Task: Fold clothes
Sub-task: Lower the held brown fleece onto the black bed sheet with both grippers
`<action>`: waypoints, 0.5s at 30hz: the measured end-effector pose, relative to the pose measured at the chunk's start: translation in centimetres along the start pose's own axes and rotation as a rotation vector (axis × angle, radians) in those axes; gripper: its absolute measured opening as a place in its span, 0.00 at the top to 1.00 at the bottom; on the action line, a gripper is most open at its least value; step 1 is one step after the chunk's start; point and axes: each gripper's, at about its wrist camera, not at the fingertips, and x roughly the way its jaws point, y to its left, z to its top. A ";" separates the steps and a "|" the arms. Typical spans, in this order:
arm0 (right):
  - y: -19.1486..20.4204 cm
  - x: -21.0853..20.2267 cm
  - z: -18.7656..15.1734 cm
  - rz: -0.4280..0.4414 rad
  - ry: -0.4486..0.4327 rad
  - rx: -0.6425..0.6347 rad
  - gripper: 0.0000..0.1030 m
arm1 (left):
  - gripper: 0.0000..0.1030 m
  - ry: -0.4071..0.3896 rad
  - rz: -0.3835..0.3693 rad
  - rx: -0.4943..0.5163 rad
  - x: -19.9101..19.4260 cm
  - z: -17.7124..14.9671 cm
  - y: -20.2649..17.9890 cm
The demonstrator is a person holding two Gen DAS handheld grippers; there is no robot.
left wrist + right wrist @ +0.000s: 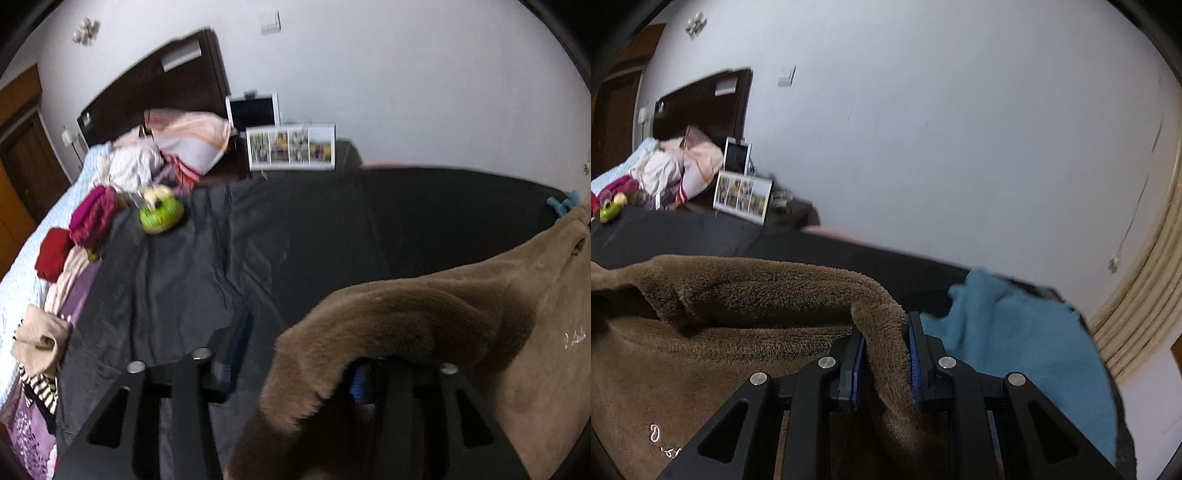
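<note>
Here, right claw (884, 354) clamped on brown fleece garment (757, 295), left claw (295, 362) spread wide, fleece draped over one finger, teal cloth (1015, 332) beside, green toy (161, 216) on dark bedspread (295, 229).

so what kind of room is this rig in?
A bedroom, most likely: a bed with a dark headboard, a pillow against it, and piles of clothes along the mattress. A framed photo strip stands beside it.

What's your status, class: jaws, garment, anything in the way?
Right gripper shut on brown fleece garment. Left gripper: jaws wide, fleece draped over one finger. Blue towel beside right gripper; green toy farther up dark bedspread.
</note>
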 end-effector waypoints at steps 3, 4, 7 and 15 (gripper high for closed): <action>0.7 2.0 0.2 0.037 0.060 0.002 0.81 | 0.34 0.059 -0.002 -0.007 2.1 -0.1 -0.1; 0.7 2.4 -0.1 0.048 0.076 0.003 0.80 | 0.33 0.083 -0.002 -0.013 2.7 -0.1 -0.1; 1.1 3.3 -0.5 0.061 0.115 -0.014 0.74 | 0.32 0.133 -0.015 -0.039 4.0 -0.1 0.0; 1.2 2.3 0.3 0.095 0.098 -0.001 0.30 | 0.28 0.198 -0.149 -0.171 4.3 0.3 2.1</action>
